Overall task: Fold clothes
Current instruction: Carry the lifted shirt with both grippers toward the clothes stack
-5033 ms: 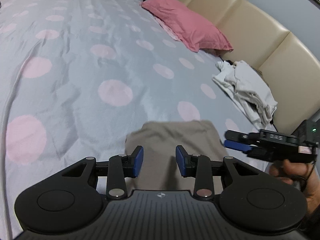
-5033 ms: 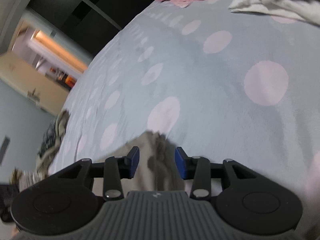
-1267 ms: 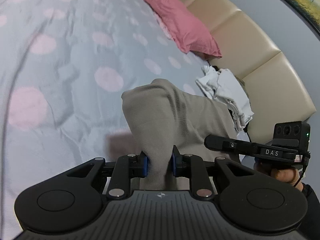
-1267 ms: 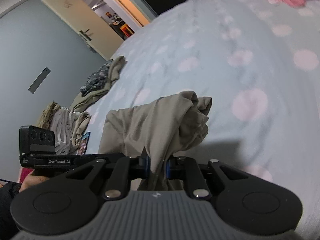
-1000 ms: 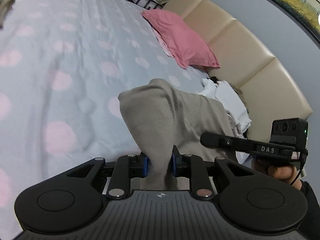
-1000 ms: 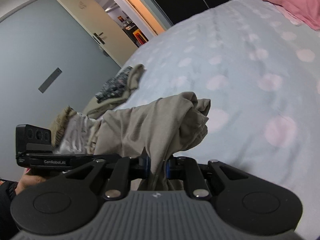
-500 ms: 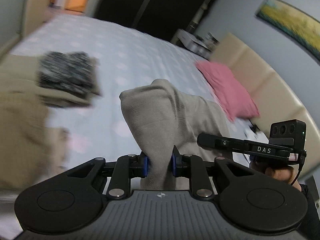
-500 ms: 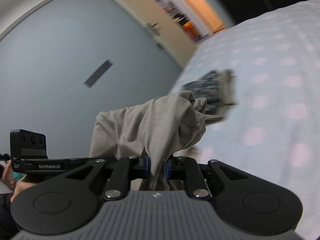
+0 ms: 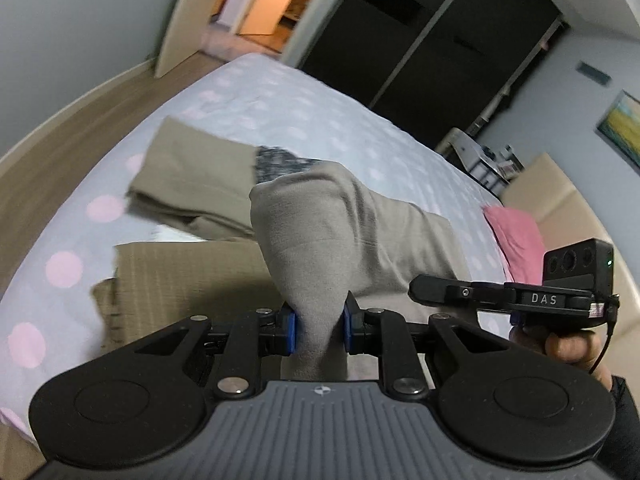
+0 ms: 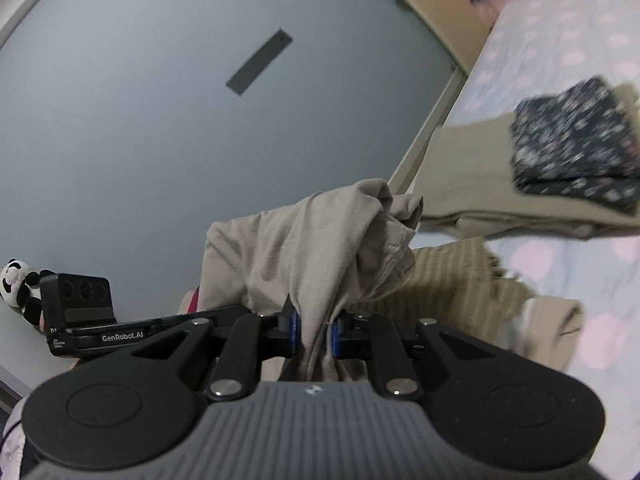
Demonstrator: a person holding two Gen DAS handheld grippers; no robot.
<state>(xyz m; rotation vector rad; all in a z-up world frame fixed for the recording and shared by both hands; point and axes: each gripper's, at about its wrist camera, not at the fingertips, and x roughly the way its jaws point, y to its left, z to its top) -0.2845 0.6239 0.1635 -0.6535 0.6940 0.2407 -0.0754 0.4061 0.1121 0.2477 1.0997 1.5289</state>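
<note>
L wrist: beige garment (image 9: 320,248) in both grippers

The black left tongs (image 9: 318,330) and black right tongs (image 10: 313,332) each pinched a fold of cloth between blue pads, side by side, angled downward.

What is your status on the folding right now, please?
Left gripper and right gripper both shut on the grey garment, held up between them. Folded clothes lie on the bed ahead. Nothing in the way.
</note>
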